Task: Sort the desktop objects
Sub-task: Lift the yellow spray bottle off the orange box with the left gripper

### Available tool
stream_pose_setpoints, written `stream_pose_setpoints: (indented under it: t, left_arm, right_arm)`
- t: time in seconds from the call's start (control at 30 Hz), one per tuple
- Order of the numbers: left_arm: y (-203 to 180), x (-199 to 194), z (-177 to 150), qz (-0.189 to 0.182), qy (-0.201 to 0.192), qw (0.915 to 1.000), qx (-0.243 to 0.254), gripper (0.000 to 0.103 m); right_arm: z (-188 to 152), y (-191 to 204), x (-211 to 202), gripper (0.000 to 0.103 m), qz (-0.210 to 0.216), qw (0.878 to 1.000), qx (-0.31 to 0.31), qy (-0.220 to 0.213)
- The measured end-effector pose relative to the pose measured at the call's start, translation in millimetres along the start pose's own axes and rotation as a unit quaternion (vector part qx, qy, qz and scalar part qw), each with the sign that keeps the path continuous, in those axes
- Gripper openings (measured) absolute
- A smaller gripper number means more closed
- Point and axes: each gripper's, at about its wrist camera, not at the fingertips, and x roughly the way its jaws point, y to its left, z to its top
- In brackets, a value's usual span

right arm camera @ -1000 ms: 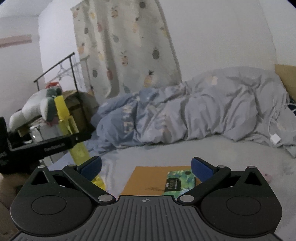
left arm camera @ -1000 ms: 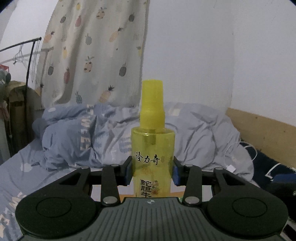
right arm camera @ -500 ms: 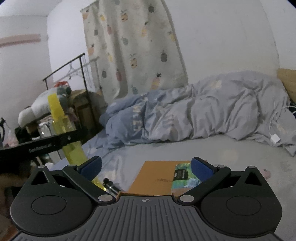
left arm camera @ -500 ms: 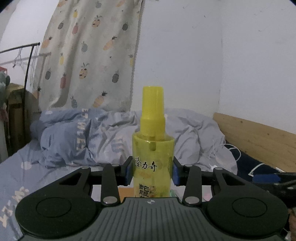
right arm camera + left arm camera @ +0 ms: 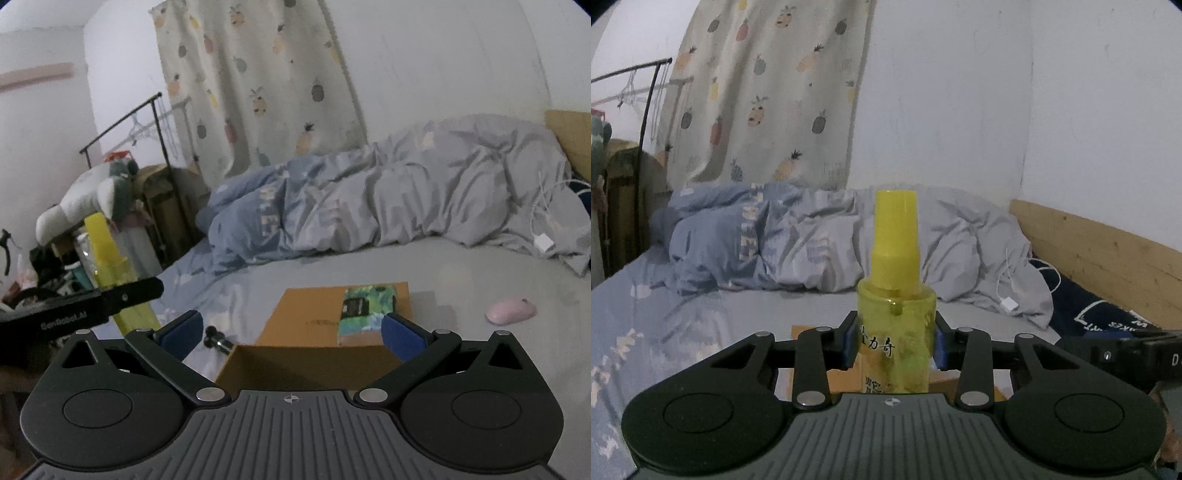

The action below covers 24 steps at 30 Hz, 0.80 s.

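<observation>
Left gripper (image 5: 897,345) clamps upright yellow spray bottle (image 5: 896,317); open cardboard box (image 5: 317,345) lies just ahead-below empty, spread right gripper (image 5: 291,334), to bottle's right.

Glossy plastic bottle (image 5: 897,332) — matt cardboard box (image 5: 314,321)

1. Spray bottle (image 5: 897,325) is held upright betw. pads of left gripper (image 5: 897,347), above bed (image 5: 461,273).
2. Cardboard box (image 5: 317,332) is set on bed, directly ahead of right gripper (image 5: 291,332); a card pack (image 5: 364,308) is laid on its far flap.
3. Mouse (image 5: 511,311) is placed right of box, apart.
4. Small metal item (image 5: 218,341) is seen left of box.
5. Duvet (image 5: 406,199) is piled behind, w/ curtain (image 5: 255,85) beyond.
</observation>
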Motion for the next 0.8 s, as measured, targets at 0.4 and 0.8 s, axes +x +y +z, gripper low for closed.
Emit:
stream_pose_setpoints:
  t: [0.4, 0.8]
  left_arm:
    - [-8, -13, -14, -0.008, 0.017, 0.9998, 0.000, 0.039]
    - [-16, -24, -33, -0.014, 0.038, 0.9992, -0.001, 0.039]
  right_arm:
    - [-2, 15, -26, 0.103, 0.022, 1.000, -0.016, -0.004]
    - [-2, 29, -43, 0.103, 0.047, 0.999, -0.004, 0.005]
